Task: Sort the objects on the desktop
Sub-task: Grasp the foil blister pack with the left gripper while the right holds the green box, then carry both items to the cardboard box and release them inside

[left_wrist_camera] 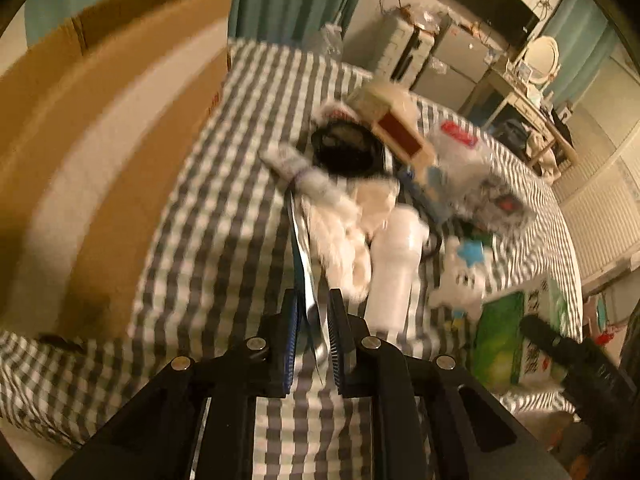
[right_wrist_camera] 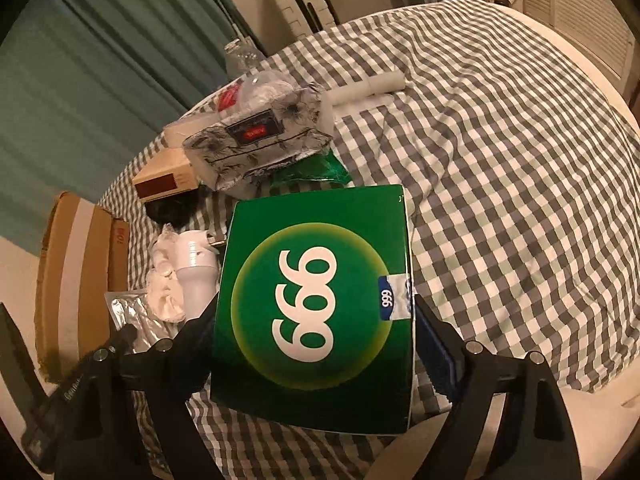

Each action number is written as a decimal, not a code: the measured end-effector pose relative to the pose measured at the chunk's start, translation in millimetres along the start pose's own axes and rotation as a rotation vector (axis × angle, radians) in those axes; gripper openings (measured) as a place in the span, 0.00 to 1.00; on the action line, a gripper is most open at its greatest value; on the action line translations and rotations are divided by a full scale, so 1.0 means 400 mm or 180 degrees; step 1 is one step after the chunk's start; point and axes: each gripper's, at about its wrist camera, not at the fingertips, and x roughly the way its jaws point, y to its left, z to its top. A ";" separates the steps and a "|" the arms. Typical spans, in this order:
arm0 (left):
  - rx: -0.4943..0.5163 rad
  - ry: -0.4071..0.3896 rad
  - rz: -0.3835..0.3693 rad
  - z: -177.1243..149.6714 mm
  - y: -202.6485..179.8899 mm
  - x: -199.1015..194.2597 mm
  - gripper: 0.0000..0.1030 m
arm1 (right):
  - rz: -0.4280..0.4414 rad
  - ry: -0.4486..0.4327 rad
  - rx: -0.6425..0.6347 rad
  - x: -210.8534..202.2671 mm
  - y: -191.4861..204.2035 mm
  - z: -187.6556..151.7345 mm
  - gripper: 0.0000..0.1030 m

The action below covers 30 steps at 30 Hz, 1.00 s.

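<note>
My left gripper (left_wrist_camera: 313, 310) is shut on a thin silver foil pouch (left_wrist_camera: 304, 264), held edge-on above the checkered table; the same pouch lies flat in the right wrist view (right_wrist_camera: 132, 316). My right gripper (right_wrist_camera: 316, 312) is shut on a green "999" box (right_wrist_camera: 316, 304), its fingers pressing both sides. The box also shows in the left wrist view (left_wrist_camera: 500, 344). A pile sits mid-table: a white bottle (left_wrist_camera: 396, 268), crumpled white tissue (left_wrist_camera: 344, 236), a black object (left_wrist_camera: 348, 148), a tan and red box (left_wrist_camera: 400, 128) and a floral tissue pack (right_wrist_camera: 260, 136).
An open cardboard box (left_wrist_camera: 100, 140) stands at the table's left edge, also in the right wrist view (right_wrist_camera: 76, 276). A white roll (right_wrist_camera: 380, 84) lies farther back. The checkered cloth (right_wrist_camera: 520, 200) stretches to the right. Furniture and curtains stand behind.
</note>
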 end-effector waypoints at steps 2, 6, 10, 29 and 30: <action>-0.0031 0.0083 0.0079 -0.010 0.012 0.033 0.12 | -0.0008 0.0004 -0.0038 0.000 0.012 -0.008 0.83; -0.0139 -0.0027 -0.0005 -0.013 0.032 0.049 0.10 | -0.0037 0.0004 -0.0133 0.028 0.048 -0.008 0.83; -0.0040 -0.0164 0.0064 -0.015 0.023 0.012 0.08 | -0.0110 0.0022 -0.0254 0.039 0.063 -0.008 0.82; 0.0244 -0.0598 -0.0069 0.029 0.015 -0.209 0.08 | 0.0139 -0.0554 -0.0618 -0.155 0.159 -0.038 0.82; 0.0247 -0.0669 -0.0091 0.049 0.024 -0.238 0.08 | 0.0160 -0.0599 -0.0678 -0.174 0.177 -0.038 0.82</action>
